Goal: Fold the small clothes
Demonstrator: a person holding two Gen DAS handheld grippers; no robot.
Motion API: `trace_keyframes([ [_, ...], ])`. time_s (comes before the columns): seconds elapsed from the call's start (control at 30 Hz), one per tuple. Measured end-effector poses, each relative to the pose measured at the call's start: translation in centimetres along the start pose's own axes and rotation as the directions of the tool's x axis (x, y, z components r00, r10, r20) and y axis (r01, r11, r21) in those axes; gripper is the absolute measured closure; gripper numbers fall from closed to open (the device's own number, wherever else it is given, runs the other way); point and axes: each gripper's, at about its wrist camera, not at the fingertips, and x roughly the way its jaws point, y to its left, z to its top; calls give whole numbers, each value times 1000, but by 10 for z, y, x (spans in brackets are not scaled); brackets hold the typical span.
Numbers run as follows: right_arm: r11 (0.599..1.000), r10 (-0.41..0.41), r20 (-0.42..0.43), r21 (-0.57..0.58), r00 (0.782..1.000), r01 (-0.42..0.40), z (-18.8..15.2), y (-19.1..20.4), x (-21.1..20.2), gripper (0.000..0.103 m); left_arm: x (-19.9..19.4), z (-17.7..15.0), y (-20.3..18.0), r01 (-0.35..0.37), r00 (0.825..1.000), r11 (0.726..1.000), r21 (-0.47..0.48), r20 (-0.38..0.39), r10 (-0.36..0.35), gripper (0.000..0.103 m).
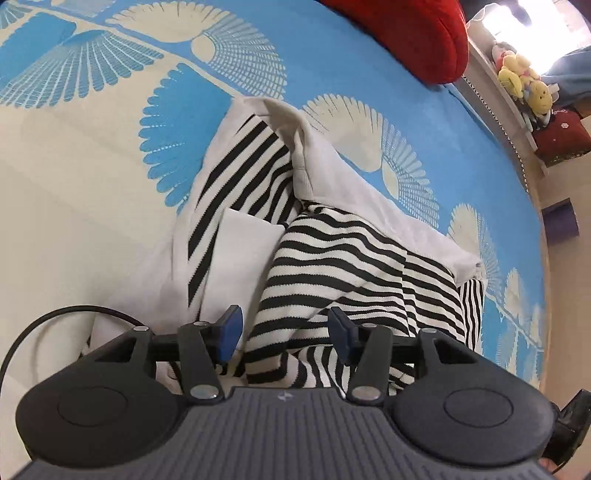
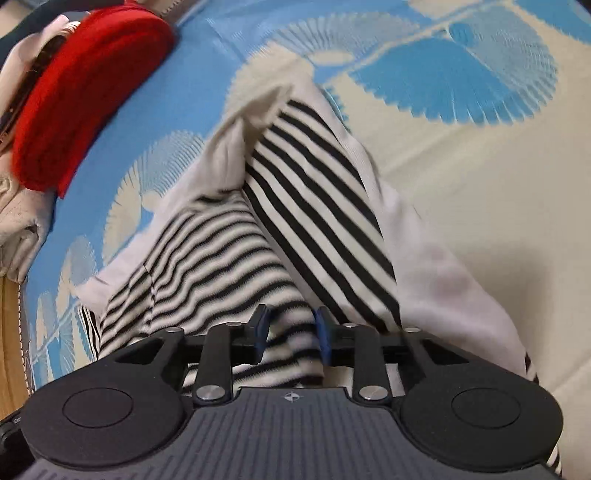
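Black-and-white striped knit with white panels, a small sweater, lies rumpled on the blue and cream bedspread. In the left wrist view the left tongs stand spread apart over its near edge, gripping nothing, likely poised to take a hem. A red cushion and plush toys sit beyond. In the right wrist view the right tongs are pinched narrow on a striped fold, probably lifting it over; motion blur there hides detail.

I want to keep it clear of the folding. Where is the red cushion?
The red cushion lies at the bed's far edge: top right in the left wrist view, top left in the right wrist view, beyond the striped top.
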Motion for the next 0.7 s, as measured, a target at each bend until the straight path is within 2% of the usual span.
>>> trace_keyframes([
  [0.07,1000,-13,-31,18,999,13,2,-3,10,73,10,-6,-1,-27,999,1000,2,-31,27,56],
  [0.1,999,-15,-48,30,999,17,2,-5,14,74,17,-6,-1,-38,998,999,9,-49,38,71],
  [0.13,999,-10,-52,32,999,12,0,-5,16,78,21,-10,-1,-44,997,999,19,-58,45,91],
  [0.17,999,4,-42,36,999,-3,-1,-3,14,94,22,-12,-3,-46,997,998,43,-51,49,93],
  [0.2,999,27,-7,43,1000,-27,-1,-2,9,100,17,-12,-4,-46,999,997,61,-22,48,94],
  [0.27,998,65,99,11,993,-67,0,8,-8,100,-1,-10,-12,-29,996,994,104,81,21,94],
  [0.3,998,68,168,-26,983,-65,1,15,-21,100,-10,-9,-16,-9,992,992,129,124,-7,94],
  [0.33,997,62,207,-48,976,-53,1,18,-28,100,-18,-8,-19,9,988,989,146,152,-31,94],
  [0.37,998,47,219,-49,975,-37,1,18,-31,100,-19,-8,-20,0,987,987,158,157,-25,94],
  [0.43,1000,-15,153,-17,988,17,0,11,-21,100,-5,-9,-14,-81,994,984,158,87,68,92],
  [0.47,999,-42,78,-3,996,42,-1,6,-8,99,7,-10,-6,-112,994,986,126,22,110,91],
  [0.5,998,-57,4,9,998,57,-2,1,5,95,14,-11,1,-125,992,987,99,-19,127,89],
  [0.53,997,-72,-30,40,997,73,-3,-4,13,94,18,-12,6,-125,991,989,81,-47,129,85],
  [0.6,994,-84,3,65,996,84,-6,-6,9,79,12,-9,1,-110,993,988,106,-25,113,82],
  [0.63,996,-81,45,42,996,79,-5,0,2,78,6,-8,-3,-100,995,988,119,2,101,73],
  [0.7,998,-55,149,-31,987,60,-6,14,-15,78,-10,-5,-13,-76,995,986,151,81,64,67],
])
